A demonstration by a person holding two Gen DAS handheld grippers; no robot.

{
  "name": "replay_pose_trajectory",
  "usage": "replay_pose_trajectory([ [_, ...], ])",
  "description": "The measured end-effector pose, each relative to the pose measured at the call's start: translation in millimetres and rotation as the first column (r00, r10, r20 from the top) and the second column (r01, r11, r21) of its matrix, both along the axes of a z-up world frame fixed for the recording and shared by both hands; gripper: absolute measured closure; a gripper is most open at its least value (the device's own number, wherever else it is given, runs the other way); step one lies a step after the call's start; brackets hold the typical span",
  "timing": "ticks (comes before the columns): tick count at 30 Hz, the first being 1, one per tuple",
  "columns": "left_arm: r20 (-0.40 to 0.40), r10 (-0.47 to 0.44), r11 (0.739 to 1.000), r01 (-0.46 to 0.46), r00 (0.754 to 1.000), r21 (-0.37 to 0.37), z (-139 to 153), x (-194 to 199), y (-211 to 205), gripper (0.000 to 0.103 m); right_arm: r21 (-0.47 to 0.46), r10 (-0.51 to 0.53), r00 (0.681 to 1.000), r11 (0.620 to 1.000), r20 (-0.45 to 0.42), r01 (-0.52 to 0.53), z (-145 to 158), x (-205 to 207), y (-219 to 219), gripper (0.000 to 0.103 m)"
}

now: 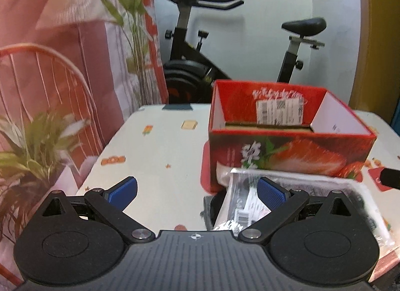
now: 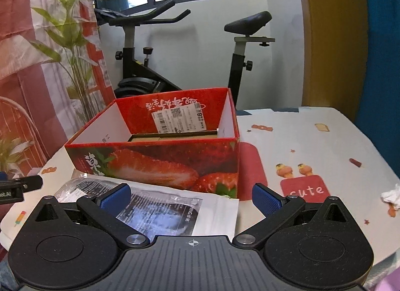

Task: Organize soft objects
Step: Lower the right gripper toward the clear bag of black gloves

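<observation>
left claw (image 1: 197, 192) apart | right claw (image 2: 191, 198) apart | plastic packet (image 2: 160, 212) beneath right claw

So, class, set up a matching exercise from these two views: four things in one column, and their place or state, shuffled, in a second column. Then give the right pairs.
Things
1. strawberry box
2. plastic packet
3. crumpled tissue
4. exercise bike

Places or states
A. on the floor beyond the table
B. lying flat against the box's near side
C. open at the top, on the table
D. near the table's right edge

Pairs: 1-C, 2-B, 3-D, 4-A
</observation>
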State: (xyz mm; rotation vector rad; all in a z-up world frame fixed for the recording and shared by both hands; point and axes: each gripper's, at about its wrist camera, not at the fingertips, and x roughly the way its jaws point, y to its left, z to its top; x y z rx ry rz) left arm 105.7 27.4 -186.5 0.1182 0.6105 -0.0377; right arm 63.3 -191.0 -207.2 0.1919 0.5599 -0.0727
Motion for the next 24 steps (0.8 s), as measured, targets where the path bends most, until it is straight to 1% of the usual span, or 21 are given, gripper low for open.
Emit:
replay_pose_trajectory([
  [2,-0.017,-0.003,1.000,0.003,1.000,-0.017,-6,4,2,0.001,0.004,0.007,1.000,1.000,0.004,-0.007,-5,1,0,0.000],
  [6,-0.043,-0.017,0.999,0.015,0.999,-0.042,-14,12,4,0.005,0.001,0.016,0.999,1.000,-0.035,-0.016,-16,9,1,0.000],
  [9,-0.056,-0.030,0.999,0.027,0.998,-0.044,-18,14,1,0.013,0.014,0.020,0.998,1.000,-0.059,-0.019,-25,14,-1,0.001],
  [11,-0.059,-0.039,0.998,0.037,0.998,-0.045,-20,16,0,0.024,0.022,0.022,0.997,1.000,-0.074,-0.020,-31,17,-2,0.008],
  [12,-0.062,-0.046,0.998,0.042,0.997,-0.051,-20,17,0,0.026,0.030,0.026,0.997,0.999,-0.078,-0.024,-34,19,-2,0.010],
  [14,-0.070,-0.059,0.996,0.054,0.996,-0.066,-22,20,0,0.036,0.050,0.044,0.995,0.998,-0.090,-0.040,-38,22,-2,0.018],
  [16,-0.080,-0.076,0.995,0.069,0.994,-0.077,-24,22,-2,0.040,0.056,0.066,0.993,0.997,-0.100,-0.061,-42,26,0,0.023],
  [21,-0.097,-0.103,0.990,0.092,0.990,-0.104,-30,26,-5,0.043,0.077,0.100,0.987,0.993,-0.126,-0.091,-51,33,4,0.025],
  [24,-0.111,-0.118,0.988,0.106,0.987,-0.112,-35,27,-8,0.049,0.113,0.103,0.985,0.990,-0.141,-0.087,-56,36,1,0.024],
])
